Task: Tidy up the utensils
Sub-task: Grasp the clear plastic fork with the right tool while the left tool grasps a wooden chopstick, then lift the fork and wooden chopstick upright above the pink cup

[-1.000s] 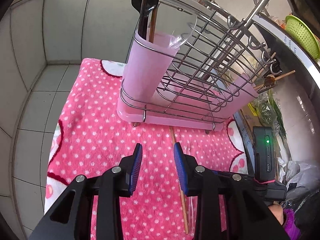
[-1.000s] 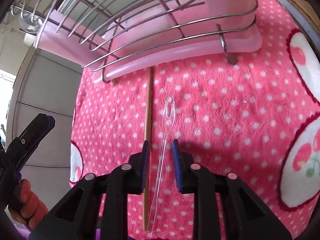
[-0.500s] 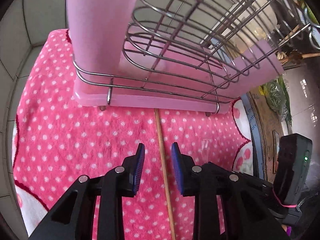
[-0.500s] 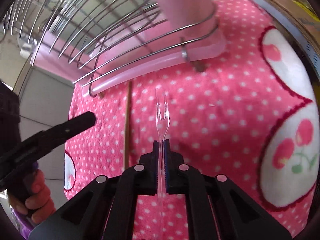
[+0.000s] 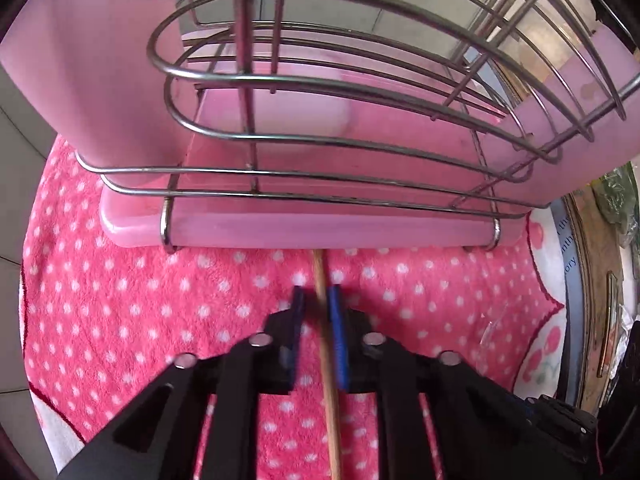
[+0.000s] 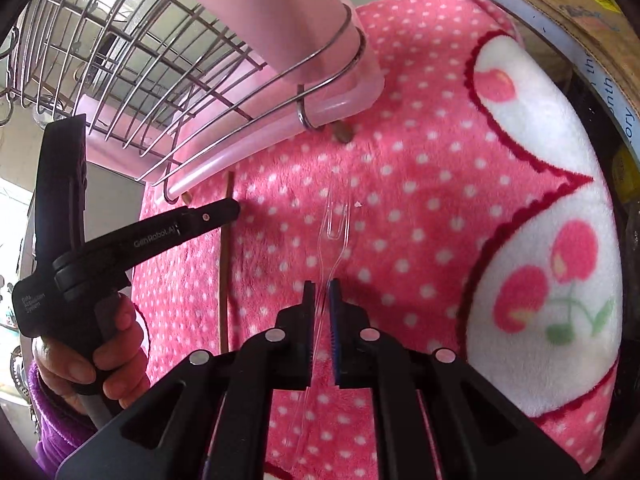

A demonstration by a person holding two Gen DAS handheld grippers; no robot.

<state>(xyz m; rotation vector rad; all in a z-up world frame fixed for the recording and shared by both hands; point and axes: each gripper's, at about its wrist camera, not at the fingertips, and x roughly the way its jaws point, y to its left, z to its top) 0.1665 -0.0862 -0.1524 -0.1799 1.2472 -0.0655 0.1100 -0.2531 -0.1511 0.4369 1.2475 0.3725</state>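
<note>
Fingers of the left gripper (image 5: 316, 300) had just been closing around the chopstick (image 5: 330, 380); the right gripper (image 6: 321, 292) pinched the clear fork (image 6: 334, 232). Neither was in the rack (image 5: 320, 200) yet.

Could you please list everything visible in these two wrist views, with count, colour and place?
Chopstick: one, brown wood, lying on the blanket, far end at the rack's base.
Fork: one, clear plastic, two-pronged, on the blanket beside the chopstick.
Dish rack: one, silver wire on a pink tray, at the blanket's far side.
Utensil cup: one, pink, at one end of the rack.
Blanket: one, pink with white dots and cherry patches, under everything.
Left gripper: black with blue pads, jaws just closed on the chopstick.
Right gripper: black with blue pads, shut on the fork's handle.
Hand: one, purple sleeve, holding the left gripper.
</note>
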